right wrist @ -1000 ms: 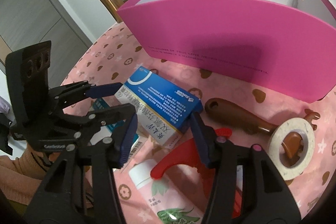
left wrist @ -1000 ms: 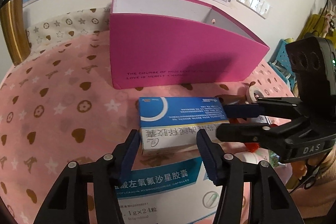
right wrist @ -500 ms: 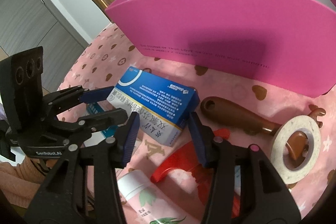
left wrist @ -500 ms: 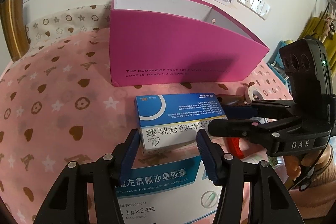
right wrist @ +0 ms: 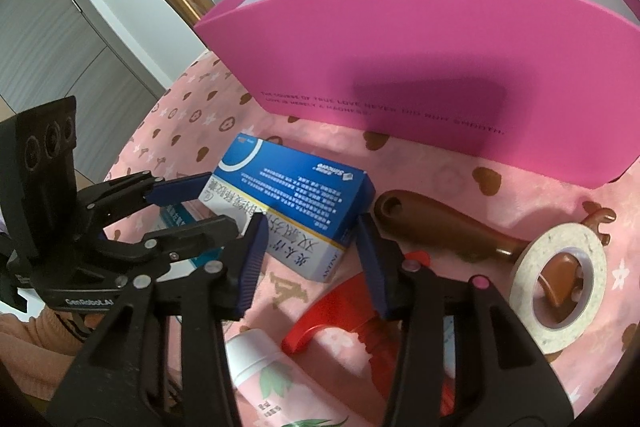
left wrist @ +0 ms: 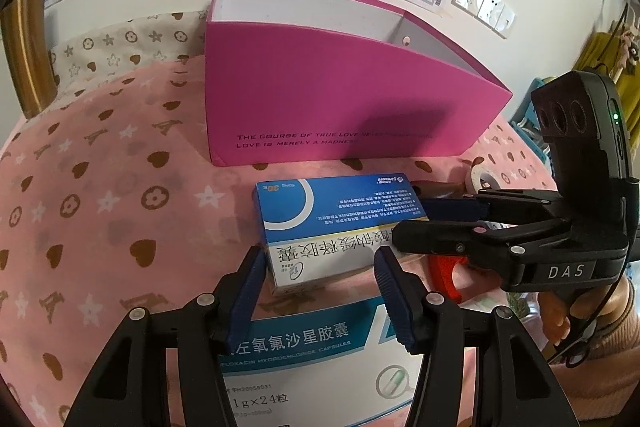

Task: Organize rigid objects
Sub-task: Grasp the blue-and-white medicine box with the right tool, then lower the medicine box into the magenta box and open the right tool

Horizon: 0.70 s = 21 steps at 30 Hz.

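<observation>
A blue and white medicine box (left wrist: 332, 223) lies on the pink patterned cloth in front of a tall pink storage box (left wrist: 340, 107). It also shows in the right wrist view (right wrist: 292, 215). My left gripper (left wrist: 320, 279) is open, its fingers on either side of the box's near end without touching it. My right gripper (right wrist: 312, 247) is open too, its fingers on either side of the box's other end. The pink storage box (right wrist: 420, 67) stands open-topped behind.
A larger teal and white medicine box (left wrist: 304, 359) lies under my left gripper. A brown wooden handle (right wrist: 440, 227), a tape roll (right wrist: 560, 279), a red trigger sprayer (right wrist: 332, 311) and a pink bottle (right wrist: 272, 379) lie at the right. A gold tumbler (left wrist: 24, 47) stands far left.
Both grippers have drawn back a little from the blue and white box, still open. The box has turned slightly on the cloth.
</observation>
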Each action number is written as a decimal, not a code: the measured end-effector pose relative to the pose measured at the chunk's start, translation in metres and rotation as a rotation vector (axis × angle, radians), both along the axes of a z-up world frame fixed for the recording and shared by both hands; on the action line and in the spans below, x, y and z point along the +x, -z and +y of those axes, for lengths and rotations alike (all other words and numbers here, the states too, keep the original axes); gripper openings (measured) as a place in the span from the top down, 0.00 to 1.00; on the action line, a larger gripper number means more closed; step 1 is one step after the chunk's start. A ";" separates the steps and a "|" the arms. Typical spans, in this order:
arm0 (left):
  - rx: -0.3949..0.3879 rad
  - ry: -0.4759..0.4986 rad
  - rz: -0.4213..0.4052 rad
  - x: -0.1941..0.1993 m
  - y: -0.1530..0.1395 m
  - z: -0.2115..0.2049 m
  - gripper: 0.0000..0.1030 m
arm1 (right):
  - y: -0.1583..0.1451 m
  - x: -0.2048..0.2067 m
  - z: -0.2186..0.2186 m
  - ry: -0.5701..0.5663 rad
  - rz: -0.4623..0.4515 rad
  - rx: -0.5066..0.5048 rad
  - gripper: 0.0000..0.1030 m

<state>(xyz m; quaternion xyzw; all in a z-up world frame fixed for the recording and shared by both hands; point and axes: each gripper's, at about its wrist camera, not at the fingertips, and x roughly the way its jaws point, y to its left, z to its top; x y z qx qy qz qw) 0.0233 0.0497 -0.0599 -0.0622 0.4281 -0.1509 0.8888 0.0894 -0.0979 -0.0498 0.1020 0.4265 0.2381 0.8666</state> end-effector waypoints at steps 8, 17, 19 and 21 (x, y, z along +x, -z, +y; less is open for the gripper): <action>0.015 -0.001 -0.029 -0.003 -0.009 -0.004 0.45 | -0.003 -0.004 -0.004 0.005 -0.019 0.007 0.54; 0.012 -0.002 -0.087 -0.011 -0.032 -0.006 0.45 | -0.022 -0.013 -0.007 -0.004 -0.070 0.006 0.54; 0.005 0.001 -0.096 -0.011 -0.038 -0.007 0.45 | -0.028 -0.015 -0.007 -0.006 -0.085 0.002 0.54; -0.003 0.004 -0.105 -0.012 -0.043 -0.007 0.45 | -0.033 -0.018 -0.009 -0.001 -0.103 0.000 0.54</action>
